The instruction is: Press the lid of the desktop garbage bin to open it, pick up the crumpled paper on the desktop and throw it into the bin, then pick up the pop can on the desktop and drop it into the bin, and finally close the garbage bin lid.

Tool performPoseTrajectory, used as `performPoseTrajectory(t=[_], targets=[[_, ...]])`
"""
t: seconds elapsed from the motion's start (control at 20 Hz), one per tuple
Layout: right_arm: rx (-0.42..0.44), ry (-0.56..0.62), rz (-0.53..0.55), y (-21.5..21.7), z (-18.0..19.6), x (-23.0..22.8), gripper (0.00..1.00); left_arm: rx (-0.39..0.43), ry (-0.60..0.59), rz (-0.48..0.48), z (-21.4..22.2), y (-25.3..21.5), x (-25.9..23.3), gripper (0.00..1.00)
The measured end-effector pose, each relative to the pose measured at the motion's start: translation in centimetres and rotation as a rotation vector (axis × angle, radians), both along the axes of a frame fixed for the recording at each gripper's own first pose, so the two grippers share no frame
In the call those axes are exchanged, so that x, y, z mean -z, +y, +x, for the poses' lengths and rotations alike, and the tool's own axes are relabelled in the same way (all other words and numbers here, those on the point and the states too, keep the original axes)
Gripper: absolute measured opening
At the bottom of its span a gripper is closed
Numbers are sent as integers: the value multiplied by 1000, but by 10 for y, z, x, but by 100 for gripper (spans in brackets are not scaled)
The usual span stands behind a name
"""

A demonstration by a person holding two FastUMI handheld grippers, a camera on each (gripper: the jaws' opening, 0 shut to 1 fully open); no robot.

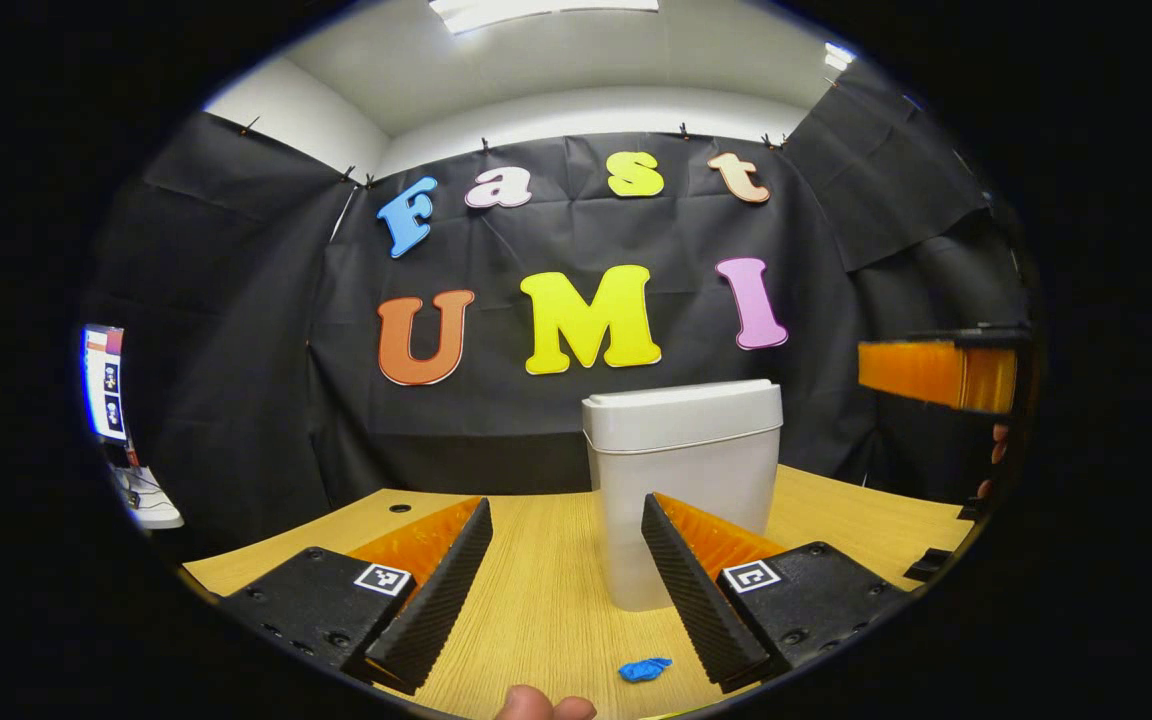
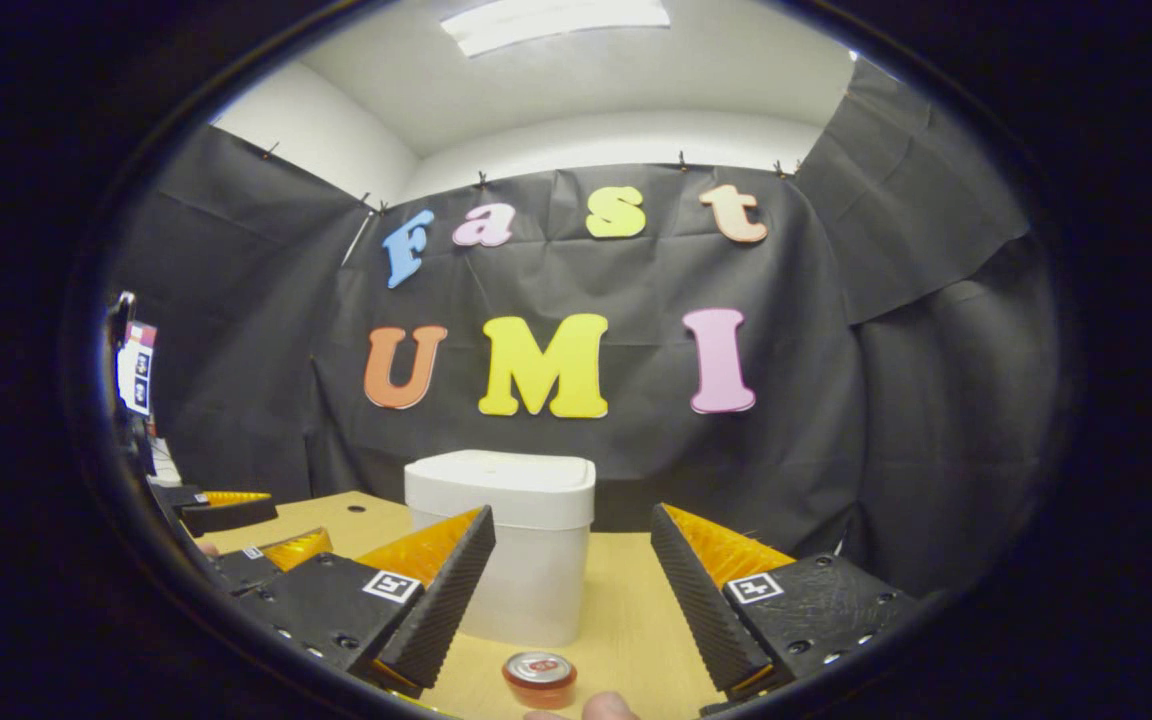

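The white desktop bin [image 1: 696, 500] stands upright on the wooden table [image 1: 536, 610] with its lid [image 1: 681, 408] down. My left gripper [image 1: 566, 508] is open just in front of it, low over the table, holding nothing. A small blue crumpled paper [image 1: 644, 669] lies on the table close under its right finger. In the right gripper view the bin [image 2: 521, 590] stands ahead and slightly left, lid [image 2: 501, 478] down. A short red pop can [image 2: 539, 678] stands upright on the table between my open right gripper's [image 2: 572, 515] fingers, near their base, untouched.
The right gripper [image 1: 936, 372] hangs raised at the far right of the left gripper view. The left gripper [image 2: 236, 512] sits low at the left of the right gripper view. A screen [image 1: 102, 380] stands off the table's left. Black cloth walls the back.
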State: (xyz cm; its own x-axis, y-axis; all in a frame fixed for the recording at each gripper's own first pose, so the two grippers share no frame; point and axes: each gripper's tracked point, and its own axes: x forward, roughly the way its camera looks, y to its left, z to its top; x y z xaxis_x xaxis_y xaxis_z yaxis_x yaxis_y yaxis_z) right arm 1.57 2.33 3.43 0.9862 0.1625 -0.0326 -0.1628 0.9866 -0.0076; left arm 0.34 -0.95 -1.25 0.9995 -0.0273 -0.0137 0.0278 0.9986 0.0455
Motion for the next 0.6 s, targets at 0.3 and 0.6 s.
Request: performPoseTrajectory(t=[0.3,0.6], targets=[[-85,32,-11,27,46,-34,95,4,12,-3,1,-1,3,97],[-109,89,-49,52,89,-31,87,8,20,-15,0,0,5,97]])
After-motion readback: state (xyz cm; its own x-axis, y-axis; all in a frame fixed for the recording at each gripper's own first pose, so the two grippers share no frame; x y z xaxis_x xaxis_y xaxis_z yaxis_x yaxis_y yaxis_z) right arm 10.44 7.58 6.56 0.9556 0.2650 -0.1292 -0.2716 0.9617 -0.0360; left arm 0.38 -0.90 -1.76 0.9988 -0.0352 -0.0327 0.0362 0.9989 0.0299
